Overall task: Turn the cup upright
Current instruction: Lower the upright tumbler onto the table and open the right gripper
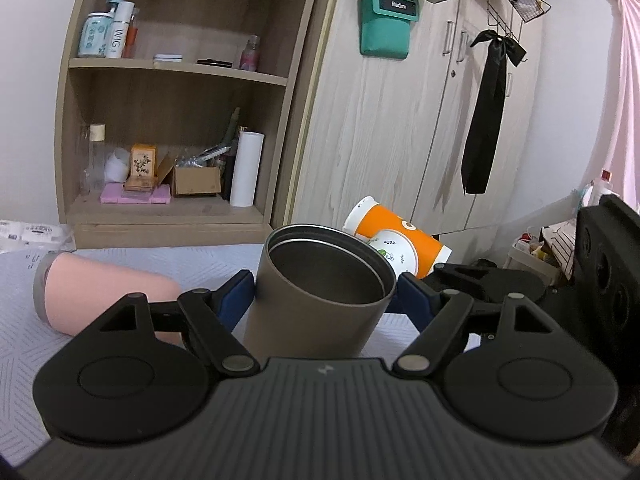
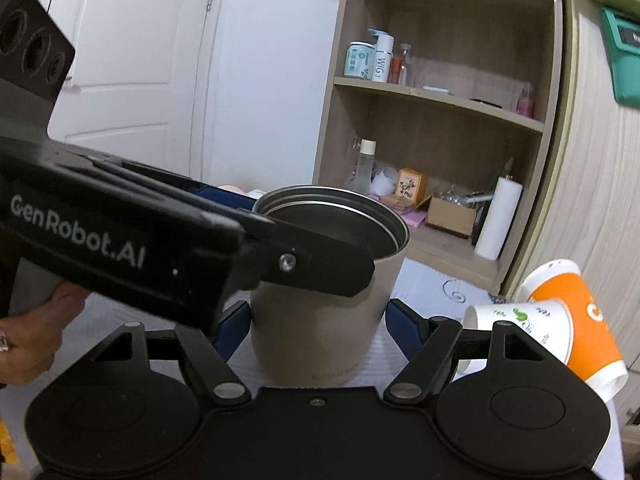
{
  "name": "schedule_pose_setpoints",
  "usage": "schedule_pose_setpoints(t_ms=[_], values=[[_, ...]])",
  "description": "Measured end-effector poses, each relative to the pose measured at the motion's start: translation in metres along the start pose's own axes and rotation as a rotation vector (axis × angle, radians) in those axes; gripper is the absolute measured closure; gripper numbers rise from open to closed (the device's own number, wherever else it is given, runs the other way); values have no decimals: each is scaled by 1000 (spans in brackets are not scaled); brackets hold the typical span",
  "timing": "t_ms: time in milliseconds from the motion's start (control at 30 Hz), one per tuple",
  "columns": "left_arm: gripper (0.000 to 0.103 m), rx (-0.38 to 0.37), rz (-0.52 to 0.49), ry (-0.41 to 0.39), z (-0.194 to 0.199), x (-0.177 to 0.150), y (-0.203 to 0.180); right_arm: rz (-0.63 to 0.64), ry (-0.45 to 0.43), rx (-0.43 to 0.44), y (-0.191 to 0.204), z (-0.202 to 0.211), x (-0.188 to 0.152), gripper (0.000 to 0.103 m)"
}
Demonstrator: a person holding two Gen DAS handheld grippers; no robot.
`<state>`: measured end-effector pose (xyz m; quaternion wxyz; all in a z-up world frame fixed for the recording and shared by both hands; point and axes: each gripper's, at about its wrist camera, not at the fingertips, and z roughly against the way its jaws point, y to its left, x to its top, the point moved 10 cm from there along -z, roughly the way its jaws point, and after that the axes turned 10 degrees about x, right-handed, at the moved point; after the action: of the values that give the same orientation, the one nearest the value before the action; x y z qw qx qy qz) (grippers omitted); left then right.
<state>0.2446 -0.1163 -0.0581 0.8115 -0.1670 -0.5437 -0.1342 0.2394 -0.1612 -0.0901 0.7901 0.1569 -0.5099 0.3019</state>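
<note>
Standing mouth-up on the grey patterned bench (image 1: 120, 360), the taupe metal cup (image 1: 320, 292) looks already righted, so the flip itself seems done for this one. The left hand-held gripper (image 1: 324, 300) has its blue pads (image 1: 236, 300) against the cup's sides, apparently clenched on it. The right hand-held gripper (image 2: 320, 320) brackets the same cup (image 2: 320, 312) low down, its pads close beside the wall, though I cannot tell whether they press it or stand released. What is left, by my judgement, is letting go cleanly. A pink tumbler (image 1: 104, 296) lies on its side to the left, and two nested paper cups (image 1: 400, 244) lie tipped to the right, still unrighted
</note>
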Motion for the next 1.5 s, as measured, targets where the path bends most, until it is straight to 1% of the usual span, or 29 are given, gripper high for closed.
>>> schedule_pose_setpoints(t_ms=[67, 233, 367, 433, 700, 733, 833, 967, 1067, 1167, 1267, 1367, 1400, 1500], values=[[26, 6, -9, 11, -3, -2, 1, -5, 6, 9, -2, -2, -1, 24], [26, 28, -73, 3, -7, -4, 1, -13, -16, 23, -4, -4, -2, 24], [25, 53, -117, -4, -8, -7, -3, -10, -23, 21, -4, -4, -3, 24], [25, 66, -122, -4, -9, -8, -3, -11, -25, 15, -3, -5, -3, 24], [26, 99, -93, 26, -12, -12, -3, -22, -42, -1, -3, -2, -4, 24], [24, 99, -84, 29, -11, -13, -2, -29, -50, 0, -4, 0, -4, 24], [24, 97, -60, 46, -8, -13, -2, -62, -52, 3, -7, 6, -5, 24], [23, 137, -16, 74, -1, -13, 5, -92, -63, -17, -7, 19, -9, 24], [22, 137, 38, 88, 10, -14, 10, -133, -87, -35, -8, 35, -15, 24], [22, 144, 69, 108, 24, -15, 11, -173, -85, -58, -9, 52, -20, 24], [22, 162, 60, 125, 40, -17, 7, -168, -105, -75, -6, 69, -16, 24], [22, 176, 87, 140, 54, -18, 4, -160, -108, -79, -3, 80, -12, 24], [22, 189, 89, 141, 58, -18, 3, -161, -113, -83, -2, 84, -10, 24], [22, 254, 50, 143, 74, -18, -2, -176, -129, -84, 2, 95, -5, 24]])
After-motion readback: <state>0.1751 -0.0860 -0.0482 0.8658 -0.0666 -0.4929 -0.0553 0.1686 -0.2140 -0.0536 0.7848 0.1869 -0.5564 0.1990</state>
